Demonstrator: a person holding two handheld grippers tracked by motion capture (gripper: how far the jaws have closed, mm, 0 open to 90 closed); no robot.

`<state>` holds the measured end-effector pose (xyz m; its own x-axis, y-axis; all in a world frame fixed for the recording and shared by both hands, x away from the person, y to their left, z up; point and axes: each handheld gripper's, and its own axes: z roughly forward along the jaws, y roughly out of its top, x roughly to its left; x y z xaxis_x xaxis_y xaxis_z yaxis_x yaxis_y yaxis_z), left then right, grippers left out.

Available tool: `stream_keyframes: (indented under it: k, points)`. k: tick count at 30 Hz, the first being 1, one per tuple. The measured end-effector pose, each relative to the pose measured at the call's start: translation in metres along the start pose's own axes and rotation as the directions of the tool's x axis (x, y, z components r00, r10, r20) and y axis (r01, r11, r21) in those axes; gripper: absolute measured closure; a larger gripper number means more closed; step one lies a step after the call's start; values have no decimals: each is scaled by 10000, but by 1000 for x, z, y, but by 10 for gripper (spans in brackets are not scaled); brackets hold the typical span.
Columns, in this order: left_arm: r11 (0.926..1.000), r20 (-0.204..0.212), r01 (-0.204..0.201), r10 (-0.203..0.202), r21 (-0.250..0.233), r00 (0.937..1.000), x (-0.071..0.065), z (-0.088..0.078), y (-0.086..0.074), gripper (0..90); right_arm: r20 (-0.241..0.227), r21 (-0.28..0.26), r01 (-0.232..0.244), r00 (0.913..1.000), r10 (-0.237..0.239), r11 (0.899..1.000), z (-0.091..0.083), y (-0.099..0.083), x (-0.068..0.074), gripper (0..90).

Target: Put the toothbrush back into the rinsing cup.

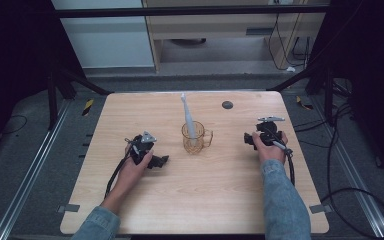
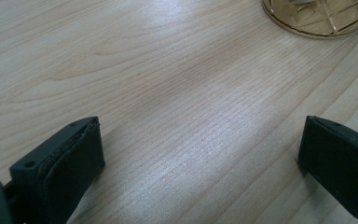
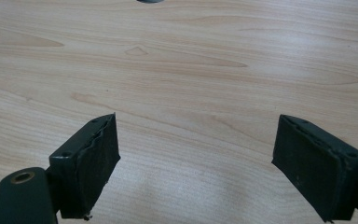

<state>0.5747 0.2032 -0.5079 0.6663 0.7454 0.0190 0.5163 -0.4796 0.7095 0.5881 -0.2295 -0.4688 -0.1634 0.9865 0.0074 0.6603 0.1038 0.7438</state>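
Both pairs of jaws stand spread with nothing between them, only bare bench beneath. The left gripper rests just left of the cup; the right gripper sits to the right of the cup, a little farther off. The cup stands mid-bench, with one toothbrush leaning upright in it. To do the next step well, I judge that one gripper should steady the cup before the other pinches the brush handle. One dark disc lies beyond the cup.
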Motion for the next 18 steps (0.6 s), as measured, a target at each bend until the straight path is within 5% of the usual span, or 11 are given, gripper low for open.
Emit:
stream_keyframes:
  k: [18]
  points:
    - [10000, -4, -14, 14, 10, 10000, 0, 0, 0, 0, -51, 44, -394, 9992, 394, 9992, 25, -3, 2, 123]
